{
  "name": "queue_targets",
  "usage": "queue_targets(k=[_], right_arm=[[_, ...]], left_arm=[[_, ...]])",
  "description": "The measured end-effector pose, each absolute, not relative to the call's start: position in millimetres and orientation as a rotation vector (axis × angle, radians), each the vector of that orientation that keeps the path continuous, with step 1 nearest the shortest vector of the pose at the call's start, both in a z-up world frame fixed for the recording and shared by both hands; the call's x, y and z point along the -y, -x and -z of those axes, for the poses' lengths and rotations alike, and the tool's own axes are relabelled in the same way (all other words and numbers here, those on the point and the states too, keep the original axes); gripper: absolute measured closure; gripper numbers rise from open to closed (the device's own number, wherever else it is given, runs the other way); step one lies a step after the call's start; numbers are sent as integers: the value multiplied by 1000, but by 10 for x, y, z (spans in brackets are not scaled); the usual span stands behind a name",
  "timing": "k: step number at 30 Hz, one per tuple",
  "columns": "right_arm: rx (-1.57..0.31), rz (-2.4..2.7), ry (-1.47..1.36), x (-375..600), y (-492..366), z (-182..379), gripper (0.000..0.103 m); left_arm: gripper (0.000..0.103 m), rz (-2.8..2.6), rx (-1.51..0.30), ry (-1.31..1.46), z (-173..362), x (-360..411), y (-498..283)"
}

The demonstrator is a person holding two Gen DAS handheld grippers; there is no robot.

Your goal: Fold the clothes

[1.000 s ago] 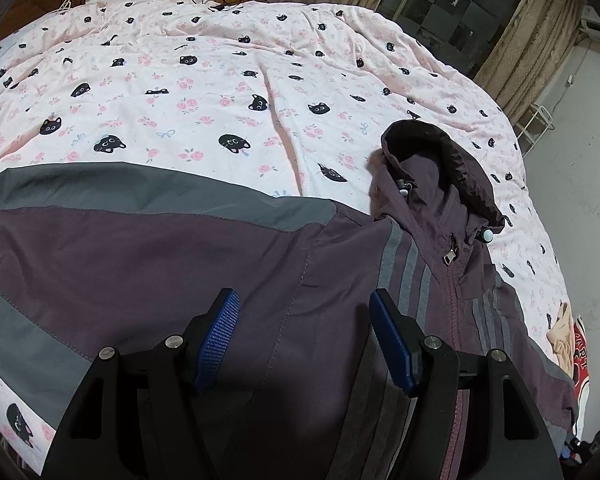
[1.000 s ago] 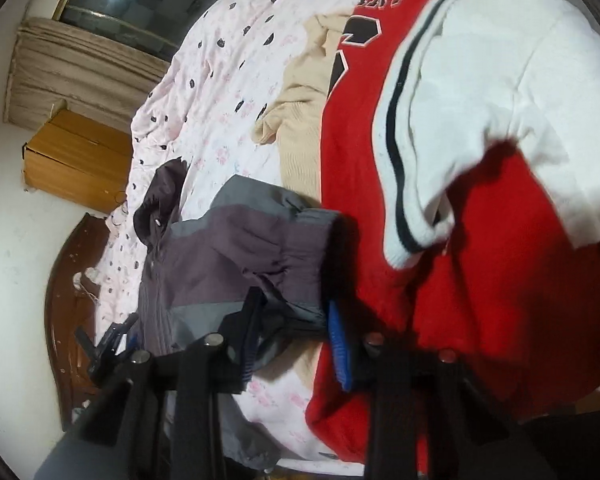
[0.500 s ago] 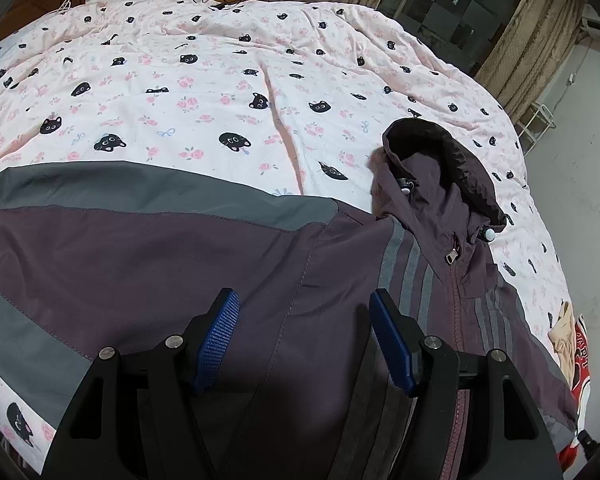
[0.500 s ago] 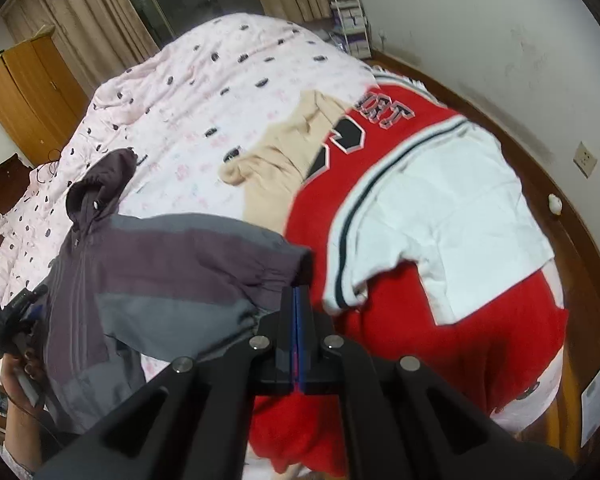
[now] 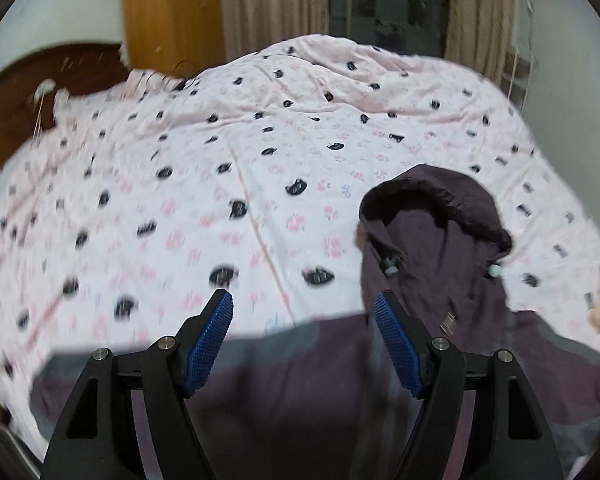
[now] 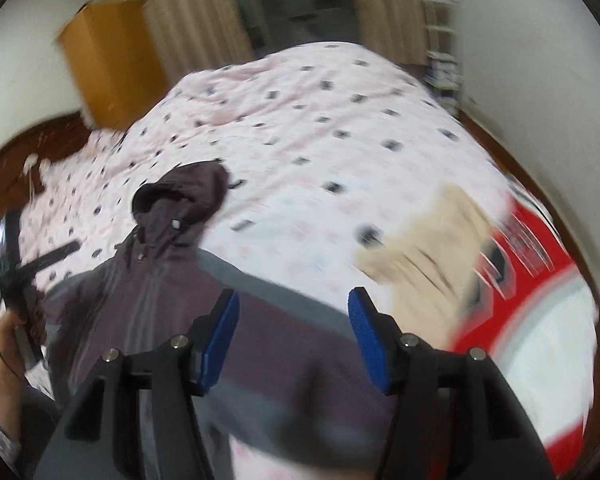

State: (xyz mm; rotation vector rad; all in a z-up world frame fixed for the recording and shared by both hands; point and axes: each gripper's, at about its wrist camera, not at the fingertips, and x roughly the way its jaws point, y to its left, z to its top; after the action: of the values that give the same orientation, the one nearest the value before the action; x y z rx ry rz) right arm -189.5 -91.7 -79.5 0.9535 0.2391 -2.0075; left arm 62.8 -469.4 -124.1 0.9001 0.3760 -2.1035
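- My left gripper (image 5: 304,312) has its fingers spread wide with nothing between them; my right gripper (image 6: 294,312) is likewise released and grasping nothing
- The purple jacket (image 6: 148,280) lies spread on the bed (image 5: 180,160) at the near edge; in the left view its hood (image 5: 432,216) sits at about 2 o'clock from my fingertips, its body filling the 6 o'clock band under the tool
- Both views are smeared, so I judge the rig to be moving quickly; a blind clamp now could pinch the sheet along with the jacket, or catch one layer only and drag the garment askew
- The shell looks thin, smooth and slippery, with grey panels; I expect it to slide off the ribbed blue pads (image 5: 212,336) unless I bite a seam or hem
- The hood stands puffed with a dark lining, and its cord toggles (image 5: 390,266) are small and hard; these could snag a finger
- At 3 o'clock in the right view, a beige garment (image 6: 428,236) and a red and white jersey (image 6: 540,312) lie near the sleeve; a wide sweep might rake them into the fold
- The bedding is soft and wrinkled, printed with cat faces; it gives no firm backing for a crease
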Motion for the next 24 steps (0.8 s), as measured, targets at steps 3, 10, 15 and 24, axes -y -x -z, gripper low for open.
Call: queue_targets(k=[3,10,15,24], right_arm=[[-350,1981,-895,1561,1811,799,44],[-579,1930,-786,2961,1655,1021,40],[-631,1911,-802,3483,1788,1276,39],[-714,1941,-882,3955,2069,1678,39]], left_arm=[[34,2094,-315,-944,1334,4893,-369],[34,2123,-286,-1000,1518,5337,121],[34,2149,-298,-1039,1674,5491,425],[32,2076,-225,-1013,1848,5526,564]])
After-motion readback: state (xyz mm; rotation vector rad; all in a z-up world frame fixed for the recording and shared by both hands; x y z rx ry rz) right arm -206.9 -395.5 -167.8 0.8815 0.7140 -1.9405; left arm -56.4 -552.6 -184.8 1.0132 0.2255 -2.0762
